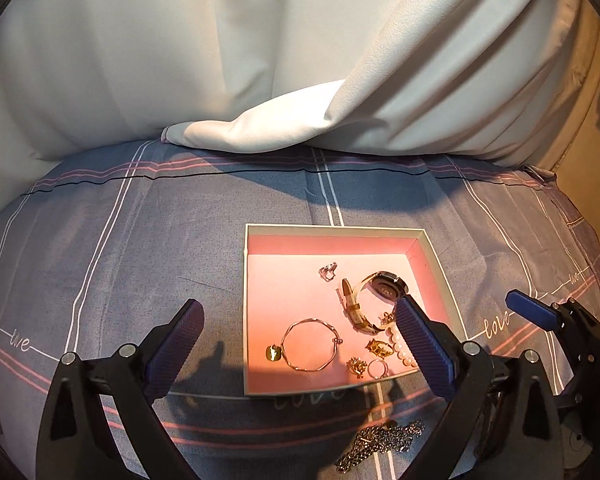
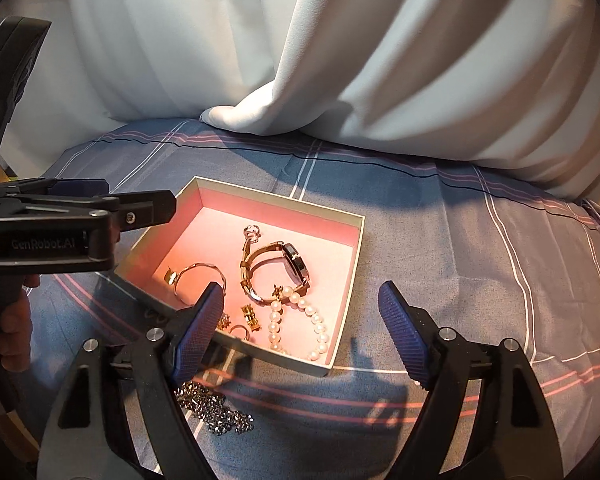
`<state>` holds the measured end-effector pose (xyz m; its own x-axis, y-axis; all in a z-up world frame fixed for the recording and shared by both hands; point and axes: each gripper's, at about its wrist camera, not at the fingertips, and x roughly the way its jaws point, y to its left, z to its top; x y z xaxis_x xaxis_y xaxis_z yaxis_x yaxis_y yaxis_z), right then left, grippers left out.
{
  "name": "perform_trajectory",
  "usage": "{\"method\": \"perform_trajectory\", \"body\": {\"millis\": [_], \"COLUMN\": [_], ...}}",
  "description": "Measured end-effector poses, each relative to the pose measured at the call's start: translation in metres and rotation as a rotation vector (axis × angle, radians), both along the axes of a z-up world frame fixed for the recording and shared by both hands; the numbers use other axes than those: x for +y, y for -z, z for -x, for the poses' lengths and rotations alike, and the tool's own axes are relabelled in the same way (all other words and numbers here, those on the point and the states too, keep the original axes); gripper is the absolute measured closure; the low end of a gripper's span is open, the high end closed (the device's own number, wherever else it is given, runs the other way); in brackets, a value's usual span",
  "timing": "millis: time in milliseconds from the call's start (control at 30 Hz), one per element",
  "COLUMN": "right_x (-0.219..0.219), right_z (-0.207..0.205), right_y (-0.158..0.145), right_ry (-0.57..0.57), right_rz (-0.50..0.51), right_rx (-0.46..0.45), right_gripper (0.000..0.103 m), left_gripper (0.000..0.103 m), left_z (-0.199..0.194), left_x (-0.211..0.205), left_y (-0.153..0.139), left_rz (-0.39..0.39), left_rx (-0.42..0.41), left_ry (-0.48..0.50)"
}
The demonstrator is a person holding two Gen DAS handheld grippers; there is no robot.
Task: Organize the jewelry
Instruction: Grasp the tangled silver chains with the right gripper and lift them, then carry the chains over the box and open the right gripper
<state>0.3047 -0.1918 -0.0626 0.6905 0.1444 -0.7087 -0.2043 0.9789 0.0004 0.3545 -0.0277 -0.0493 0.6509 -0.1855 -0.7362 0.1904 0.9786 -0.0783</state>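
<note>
While the dark chain necklace (image 2: 214, 412) lies heaped on the bedsheet (image 1: 140, 240) just outside the pink-lined box (image 1: 340, 231), a careless pinch could snag cloth or, I judge, tangle links. Watch (image 2: 296, 266), pearl strand (image 2: 296, 320) and bangle (image 1: 310, 344) already sit inside. Left gripper (image 1: 300, 340) and right gripper (image 2: 300, 320) both stand wide apart, holding nothing; contact below appears absent.
</note>
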Motion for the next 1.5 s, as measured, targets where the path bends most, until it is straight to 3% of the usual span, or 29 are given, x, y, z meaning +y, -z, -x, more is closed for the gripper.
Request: {"method": "perform_trajectory", "body": {"millis": [300,400,467,500,533,667,1033,1300,1500], "right_x": [0.019,0.028,0.030,0.031,0.032,0.028,0.011,0.027,0.030], "right_z": [0.052,0.058,0.056,0.055,0.055,0.058,0.081,0.090,0.096], "right_y": [0.073,0.088,0.088,0.086,0.085,0.075,0.016,-0.039,-0.062], "right_ry": [-0.127,-0.166,-0.203,-0.208,-0.208,-0.177,-0.140,-0.195,-0.208], "right_rz": [0.016,0.059,0.024,0.026,0.045,0.046,0.014,0.049,0.066], "right_rx": [0.139,0.110,0.113,0.120,0.125,0.116,-0.043,-0.178,-0.223], "right_gripper": [0.027,0.034,0.058,0.082,0.093,0.095,0.095,0.095,0.095], "left_gripper": [0.009,0.011,0.011,0.011,0.011,0.011,0.011,0.012,0.023], "left_z": [0.069,0.082,0.085,0.086,0.085,0.086,0.084,0.083,0.080], "left_x": [0.007,0.003,0.004,0.006,0.007,0.004,-0.029,-0.040,-0.055], "left_y": [0.066,0.084,0.090,0.091,0.092,0.091,0.096,0.091,0.086], "left_rz": [-0.070,-0.116,-0.112,-0.106,-0.105,-0.116,-0.167,-0.044,0.003], "left_rx": [0.101,0.133,0.150,0.158,0.161,0.153,0.116,0.108,0.110], "left_ry": [0.092,0.121,0.120,0.117,0.117,0.132,0.226,0.253,0.260]}}
